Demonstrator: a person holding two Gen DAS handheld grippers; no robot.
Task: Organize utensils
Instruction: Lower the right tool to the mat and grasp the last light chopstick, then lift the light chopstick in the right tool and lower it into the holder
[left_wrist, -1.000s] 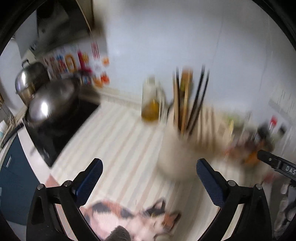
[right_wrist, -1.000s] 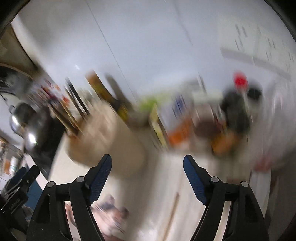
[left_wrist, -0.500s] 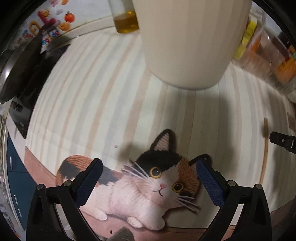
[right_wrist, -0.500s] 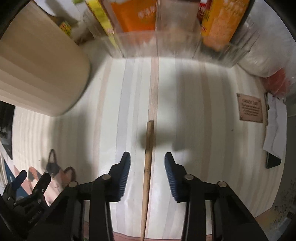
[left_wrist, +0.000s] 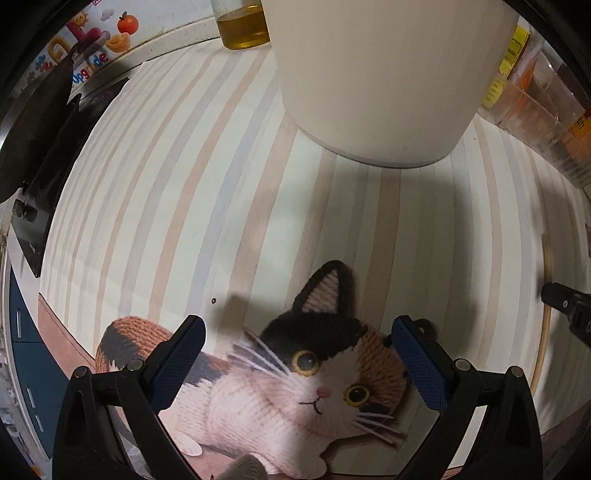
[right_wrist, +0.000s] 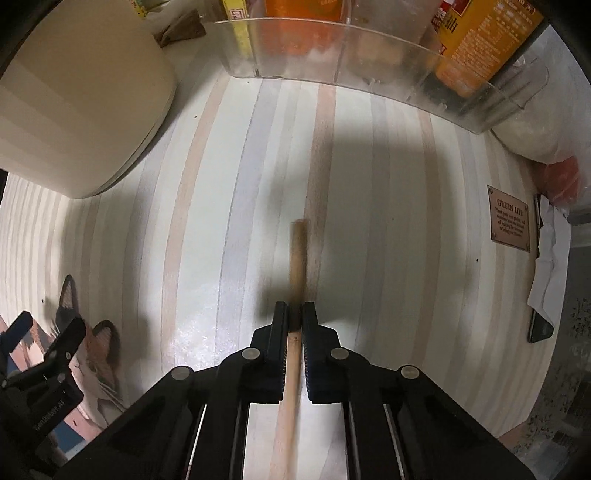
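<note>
My right gripper (right_wrist: 294, 314) is shut on a wooden chopstick (right_wrist: 298, 254), which runs between the jaws and points forward over the striped mat (right_wrist: 388, 221). The chopstick also shows in the left wrist view (left_wrist: 546, 314) at the far right, with the right gripper's tip beside it. The cream utensil holder (right_wrist: 74, 99) stands to the far left of the right gripper, and it fills the top of the left wrist view (left_wrist: 380, 74). My left gripper (left_wrist: 295, 365) is open and empty above the cat picture (left_wrist: 314, 380) on the mat.
A clear organizer (right_wrist: 369, 48) with seasoning packets stands at the back. An oil bottle (left_wrist: 242, 22) stands behind the holder. A black stovetop (left_wrist: 48, 147) with a pan lies to the left. A white bag (right_wrist: 532, 136) and a phone (right_wrist: 541, 325) lie at the right.
Both grippers swung down from looking at the back wall to looking at the mat. The right gripper's jaws closed on the chopstick. The left gripper stayed open over the cat picture.
</note>
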